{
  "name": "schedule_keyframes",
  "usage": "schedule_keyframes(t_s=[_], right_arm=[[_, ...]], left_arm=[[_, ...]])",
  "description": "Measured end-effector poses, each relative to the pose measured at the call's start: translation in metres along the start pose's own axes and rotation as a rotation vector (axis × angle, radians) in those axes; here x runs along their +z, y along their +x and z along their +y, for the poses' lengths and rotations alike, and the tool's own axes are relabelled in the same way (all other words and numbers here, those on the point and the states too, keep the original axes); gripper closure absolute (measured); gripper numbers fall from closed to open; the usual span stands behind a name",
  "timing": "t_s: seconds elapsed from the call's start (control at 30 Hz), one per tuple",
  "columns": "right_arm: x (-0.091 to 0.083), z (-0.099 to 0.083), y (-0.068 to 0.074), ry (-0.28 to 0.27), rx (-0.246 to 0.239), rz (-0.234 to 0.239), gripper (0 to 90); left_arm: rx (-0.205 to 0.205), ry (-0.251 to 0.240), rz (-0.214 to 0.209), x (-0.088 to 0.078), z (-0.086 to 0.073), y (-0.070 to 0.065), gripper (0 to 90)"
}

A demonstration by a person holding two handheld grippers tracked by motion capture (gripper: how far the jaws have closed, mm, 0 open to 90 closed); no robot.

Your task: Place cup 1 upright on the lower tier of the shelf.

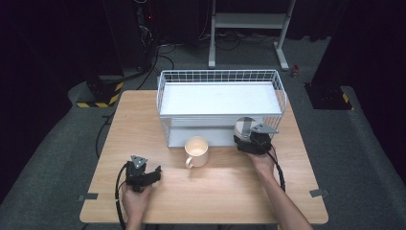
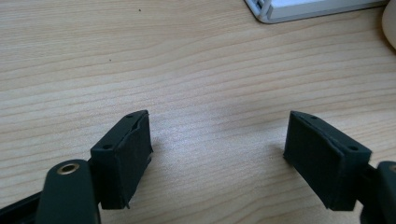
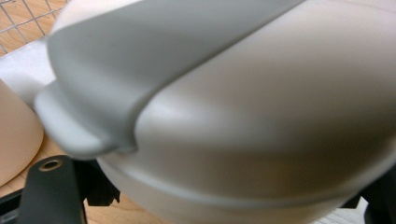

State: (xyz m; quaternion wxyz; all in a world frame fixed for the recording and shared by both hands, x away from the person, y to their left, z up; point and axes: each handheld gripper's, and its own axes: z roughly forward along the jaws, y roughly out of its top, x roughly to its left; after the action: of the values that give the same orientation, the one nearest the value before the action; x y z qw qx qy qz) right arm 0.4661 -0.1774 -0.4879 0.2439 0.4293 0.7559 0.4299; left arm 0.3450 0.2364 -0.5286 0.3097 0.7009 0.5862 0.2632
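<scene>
**Right tongs clamped on grey-lidded container by the rack**

Closest up, in the right gripper view: a pale container w/ grey lid [image 3: 243, 116] wedged between the black jaws, very near the lens. Right gripper [image 1: 250, 139] grasps it at the front of the white wire rack [image 1: 220, 76], lid [image 1: 245, 124] facing up. Cream mug [image 1: 197, 151] stands just left of that gripper, apart from it, handle toward the person. Left gripper [image 1: 143, 176] sits well left of the mug, low over the wooden table [image 1: 210, 191]; jaws released, bare wood between the pads [image 2: 133, 154], rack corner ahead & to its right
</scene>
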Motion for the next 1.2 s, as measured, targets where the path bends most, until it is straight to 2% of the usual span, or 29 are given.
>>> schedule_keyframes(t_s=[0.27,0.5,0.6,0.63,1.07,1.2], right_arm=[[0.0,-0.002,-0.002,0.038,0.036,0.023,13.9],[-0.004,-0.003,0.001,0.067,0.019,0.005,14.9],[-0.005,-0.003,0.0,0.068,0.01,0.005,16.4],[-0.007,-0.004,0.001,0.072,0.024,0.005,18.0],[-0.011,-0.008,0.003,0.066,0.004,-0.006,18.5],[-0.01,-0.008,0.003,0.065,0.014,-0.006,18.7]], left_arm=[[0.0,0.0,0.0,0.0,0.0,0.0,22.9],[0.0,0.0,0.0,0.0,0.0,0.0,22.9],[0.0,0.0,0.0,0.0,0.0,0.0,22.9],[0.0,0.0,0.0,0.0,0.0,0.0,22.9],[0.0,0.0,0.0,0.0,0.0,0.0,22.9],[0.001,0.0,0.0,0.0,0.0,0.0,22.9]])
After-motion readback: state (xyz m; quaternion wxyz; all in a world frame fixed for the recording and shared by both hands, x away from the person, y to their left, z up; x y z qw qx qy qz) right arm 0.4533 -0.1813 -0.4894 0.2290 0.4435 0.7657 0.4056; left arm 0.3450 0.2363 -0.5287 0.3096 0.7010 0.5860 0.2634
